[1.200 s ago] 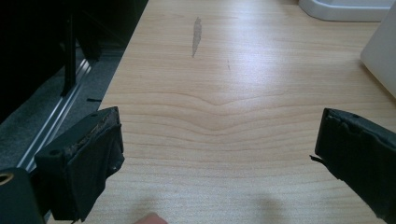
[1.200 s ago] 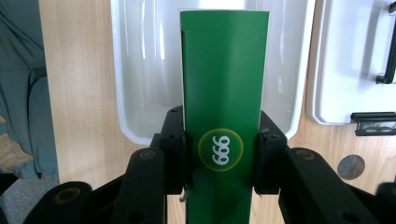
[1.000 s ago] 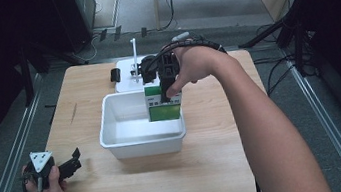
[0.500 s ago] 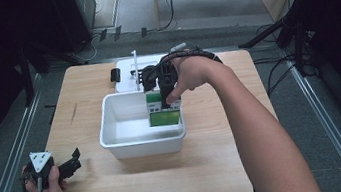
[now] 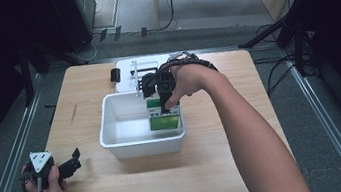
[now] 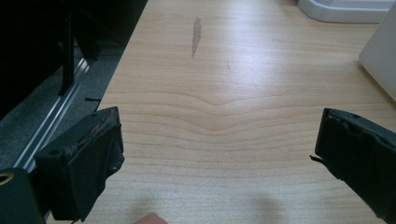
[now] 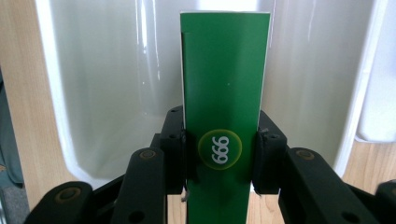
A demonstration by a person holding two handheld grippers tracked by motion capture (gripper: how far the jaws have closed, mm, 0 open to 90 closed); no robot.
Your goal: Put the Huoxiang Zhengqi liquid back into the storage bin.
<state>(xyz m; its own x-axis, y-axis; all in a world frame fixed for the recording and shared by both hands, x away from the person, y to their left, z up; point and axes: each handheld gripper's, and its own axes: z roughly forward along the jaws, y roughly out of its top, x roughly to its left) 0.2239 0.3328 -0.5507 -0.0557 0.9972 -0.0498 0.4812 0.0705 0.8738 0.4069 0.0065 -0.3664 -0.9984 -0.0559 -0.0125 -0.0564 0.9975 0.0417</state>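
A green and white carton (image 5: 163,115) (image 7: 223,107) stands in the right end of the white tub (image 5: 114,139), its lower end down inside the tub. My right gripper (image 5: 164,108) (image 7: 220,156) is shut on the carton from above, both pads pressed on its narrow sides beside a yellow-green "666" badge. My left gripper (image 5: 70,165) (image 6: 219,154) is held low over the wooden table (image 6: 224,93) at its front left corner. Its jaws stand wide open with bare wood between them.
The white tub's (image 7: 60,93) walls surround the carton. Behind the tub lies a white tray (image 5: 125,74) with a small black object (image 5: 115,75) and a thin upright post (image 5: 136,75). A grey smear (image 6: 196,32) marks the wood. Metal rails (image 5: 11,164) run along both table sides.
My right gripper has carried the carton toward me and lower into the tub's right end. The left gripper has stayed where it was.
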